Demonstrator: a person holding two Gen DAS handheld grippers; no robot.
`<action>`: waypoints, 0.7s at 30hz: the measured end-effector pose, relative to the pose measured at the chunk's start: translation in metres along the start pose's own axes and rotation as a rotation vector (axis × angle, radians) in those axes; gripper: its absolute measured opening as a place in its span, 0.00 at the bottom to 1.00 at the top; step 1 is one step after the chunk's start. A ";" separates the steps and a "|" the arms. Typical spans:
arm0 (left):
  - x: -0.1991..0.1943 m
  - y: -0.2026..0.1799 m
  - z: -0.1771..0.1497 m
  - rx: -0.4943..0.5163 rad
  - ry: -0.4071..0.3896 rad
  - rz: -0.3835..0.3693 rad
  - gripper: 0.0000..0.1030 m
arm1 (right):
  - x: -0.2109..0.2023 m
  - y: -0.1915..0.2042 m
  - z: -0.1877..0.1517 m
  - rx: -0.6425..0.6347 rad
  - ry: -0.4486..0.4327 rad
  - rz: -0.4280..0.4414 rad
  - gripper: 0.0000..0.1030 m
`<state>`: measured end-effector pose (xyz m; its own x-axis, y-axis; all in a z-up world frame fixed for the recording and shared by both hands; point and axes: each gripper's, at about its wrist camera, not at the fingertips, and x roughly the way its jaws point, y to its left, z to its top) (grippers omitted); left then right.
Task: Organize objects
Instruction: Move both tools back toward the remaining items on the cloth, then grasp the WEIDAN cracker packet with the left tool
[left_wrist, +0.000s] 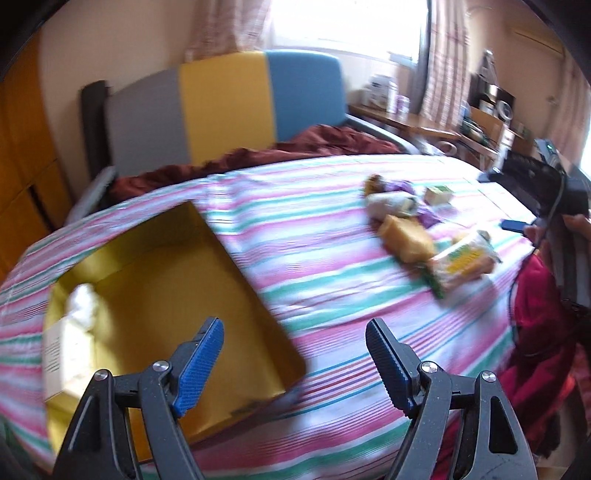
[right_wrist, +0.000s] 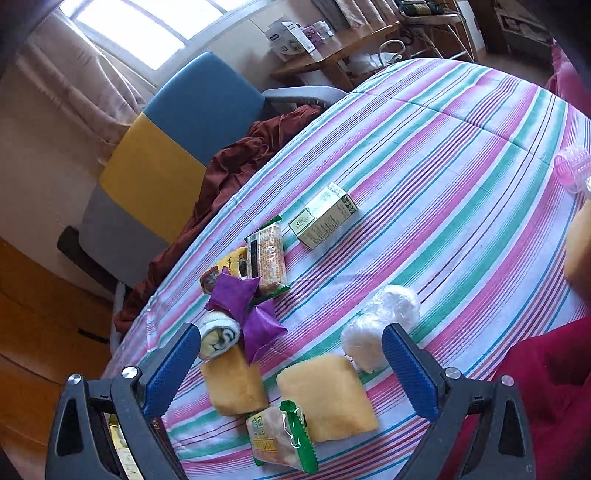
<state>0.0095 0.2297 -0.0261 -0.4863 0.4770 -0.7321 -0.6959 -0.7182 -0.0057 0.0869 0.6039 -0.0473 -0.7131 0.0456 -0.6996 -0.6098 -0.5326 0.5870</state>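
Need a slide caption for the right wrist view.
Open right gripper hovers over snack packets and purple pouches on striped bedspread.

On the striped bed (right_wrist: 461, 155) I counted two yellow sponge-like blocks (right_wrist: 327, 397), two purple packets (right_wrist: 232, 295), two green-edged snack packs (right_wrist: 282, 435), two white plastic-wrapped bundles (right_wrist: 397, 304), one small printed carton (right_wrist: 323, 218), one rolled towel (right_wrist: 218, 334) and one pink hair roller (right_wrist: 574, 168). I noted one yellow box (left_wrist: 166, 280), holding one tissue box (left_wrist: 68, 350).
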 end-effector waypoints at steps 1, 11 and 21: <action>0.005 -0.009 0.002 0.013 0.006 -0.023 0.77 | 0.001 -0.002 0.000 0.011 0.005 0.016 0.98; 0.046 -0.113 0.022 0.405 -0.051 -0.171 0.77 | 0.001 -0.014 0.000 0.081 0.017 0.107 0.98; 0.098 -0.170 0.043 0.623 -0.023 -0.259 0.78 | 0.003 -0.017 0.001 0.075 0.041 0.165 0.98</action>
<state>0.0577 0.4202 -0.0681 -0.2689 0.6100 -0.7454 -0.9630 -0.1559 0.2198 0.0948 0.6142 -0.0585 -0.7920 -0.0729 -0.6062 -0.5107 -0.4652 0.7231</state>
